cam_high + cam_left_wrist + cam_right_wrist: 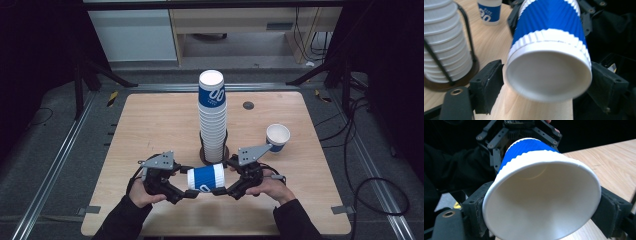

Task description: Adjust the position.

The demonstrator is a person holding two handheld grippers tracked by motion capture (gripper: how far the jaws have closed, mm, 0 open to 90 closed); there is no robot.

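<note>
A blue ribbed paper cup with white ends lies sideways in the air just above the table's near edge, held between both grippers. My left gripper has its pads on either side of the cup's closed base. My right gripper clamps the open rim from the other end. In the right gripper view the rim looks slightly squashed into an oval between the pads. Both are shut on the cup.
A tall stack of matching cups stands in a black wire holder at the table's middle, just behind the held cup. One upright cup stands to the right. A small dark disc lies farther back on the wooden table.
</note>
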